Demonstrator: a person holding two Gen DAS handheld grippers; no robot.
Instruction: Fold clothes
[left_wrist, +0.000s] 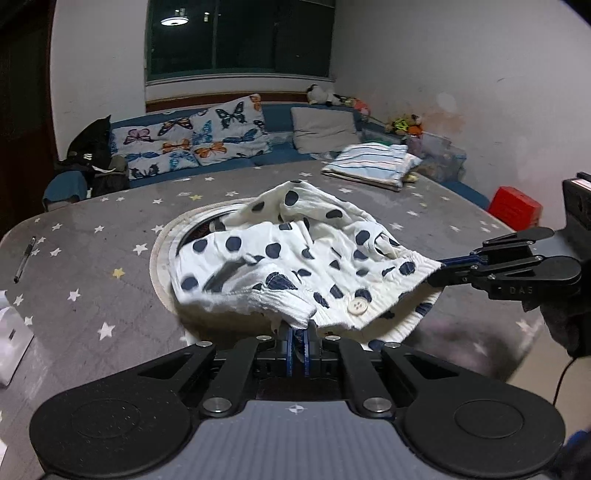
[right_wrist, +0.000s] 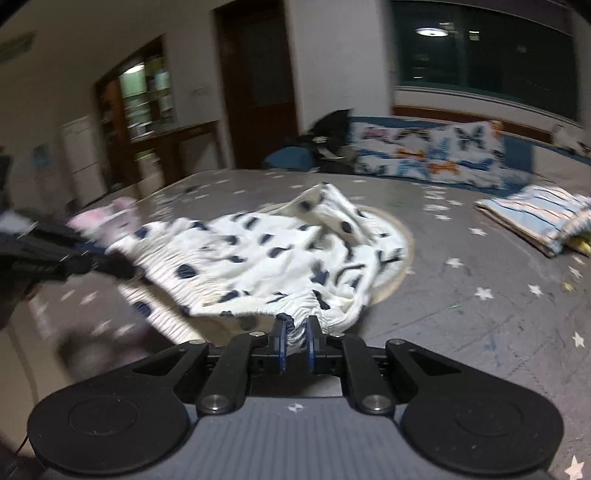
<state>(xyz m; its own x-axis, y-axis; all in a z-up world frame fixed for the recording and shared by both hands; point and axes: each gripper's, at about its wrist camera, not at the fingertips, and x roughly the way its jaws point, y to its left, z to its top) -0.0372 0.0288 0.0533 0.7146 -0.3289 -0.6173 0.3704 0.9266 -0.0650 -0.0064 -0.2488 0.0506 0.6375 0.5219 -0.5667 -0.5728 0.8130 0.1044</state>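
White dotted garment (left_wrist: 295, 258) | waistband stretched between left gripper (left_wrist: 298, 334) and right gripper (right_wrist: 295, 328) | both jaws clamped on it | body trails ahead over surface (left_wrist: 110, 236)

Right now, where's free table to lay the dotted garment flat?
Bare star-print tablecloth between the pen and the dotted garment; another patch in front of the striped folded stack. Crowded: the round mat under the garment, where left gripper and right gripper pinch it.

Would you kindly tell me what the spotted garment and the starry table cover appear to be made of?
Spotted garment: likely soft woven cotton, matte; it crumples, with a shirred elastic edge and a plastic-looking button. Starry table cover: probably a matte printed cloth or mat; uncertain.
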